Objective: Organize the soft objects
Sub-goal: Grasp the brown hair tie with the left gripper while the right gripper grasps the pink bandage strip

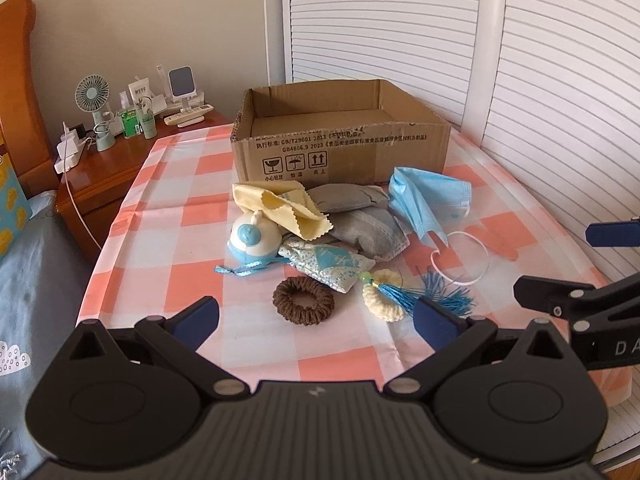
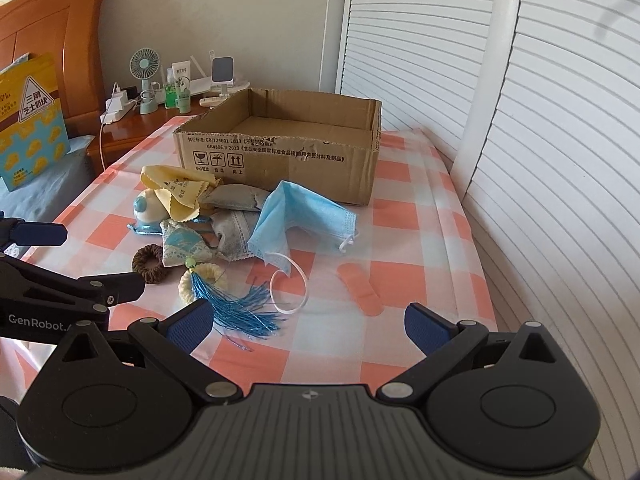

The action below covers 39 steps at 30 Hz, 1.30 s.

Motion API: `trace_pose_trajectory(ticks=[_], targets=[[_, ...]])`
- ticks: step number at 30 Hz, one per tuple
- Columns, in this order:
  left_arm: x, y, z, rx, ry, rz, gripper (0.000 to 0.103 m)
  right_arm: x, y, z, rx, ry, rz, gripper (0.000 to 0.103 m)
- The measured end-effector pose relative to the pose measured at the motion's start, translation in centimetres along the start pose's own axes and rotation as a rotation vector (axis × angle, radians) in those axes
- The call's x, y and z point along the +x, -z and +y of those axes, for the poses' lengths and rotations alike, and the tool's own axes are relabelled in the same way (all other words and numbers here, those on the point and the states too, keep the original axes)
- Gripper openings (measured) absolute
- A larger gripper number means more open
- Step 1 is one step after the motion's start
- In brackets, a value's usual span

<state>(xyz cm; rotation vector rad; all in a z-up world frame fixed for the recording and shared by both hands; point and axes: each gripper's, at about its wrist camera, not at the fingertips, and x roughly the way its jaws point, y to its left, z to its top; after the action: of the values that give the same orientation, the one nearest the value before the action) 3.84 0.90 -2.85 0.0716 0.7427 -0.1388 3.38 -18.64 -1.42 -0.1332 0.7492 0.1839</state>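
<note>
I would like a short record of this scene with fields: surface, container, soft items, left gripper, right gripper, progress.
surface: table with pink checked cloth
container: open cardboard box, nothing visible inside
soft items: blue mask, yellow cloth, two grey pouches, patterned sachet, brown scrunchie, tassel charm, blue-white ball, plaster
left gripper: open, empty, near the scrunchie
right gripper: open, empty
progress: all items on the cloth, none boxed

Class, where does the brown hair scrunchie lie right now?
The brown scrunchie lies flat on the checked tablecloth, at the pile's near edge, just in front of the patterned sachet and left of the cream ring with the blue tassel.
</note>
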Motion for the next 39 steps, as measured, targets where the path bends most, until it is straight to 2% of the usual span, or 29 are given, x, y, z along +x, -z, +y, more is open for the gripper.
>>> trace_pose_trajectory(ticks=[9,16,20,25,33,35,37,39], targets=[[3.8,1.1,1.8,-0.001,-0.033,0.088,0.102,3.0,0.9,-1.8,0.014,0.012,0.063,0.103],[5.7,1.9,2.2,-0.008,-0.016,0.132,0.103,5.2,1.5,-3.3,0.042,0.015,0.111,0.103],[6.1,1.9,2.8,-0.035,0.025,0.125,0.103,6.2,1.9,-3.8,0.045,0.018,0.131,0.103],[6.3,2.0,3.1,-0.005,0.046,0.094,0.103,7.3,2.3,-4.4,0.036,0.028,0.15,0.103],[7.2,1.1,3.3,0.042,0.073,0.089,0.103,7.7,2.7,-4.9,0.027,0.003,0.136,0.103],[7.3,0.8,3.0,0.077,0.089,0.084,0.099,7.7,2.7,-5.0,0.029,-0.001,0.131,0.103],[7.2,0.6,2.7,0.102,0.118,0.074,0.084,7.8,2.7,-5.0,0.029,-0.003,0.126,0.103],[7.1,0.3,2.5,0.12,0.144,0.066,0.073,7.8,2.7,-5.0,0.027,-0.004,0.122,0.103]])
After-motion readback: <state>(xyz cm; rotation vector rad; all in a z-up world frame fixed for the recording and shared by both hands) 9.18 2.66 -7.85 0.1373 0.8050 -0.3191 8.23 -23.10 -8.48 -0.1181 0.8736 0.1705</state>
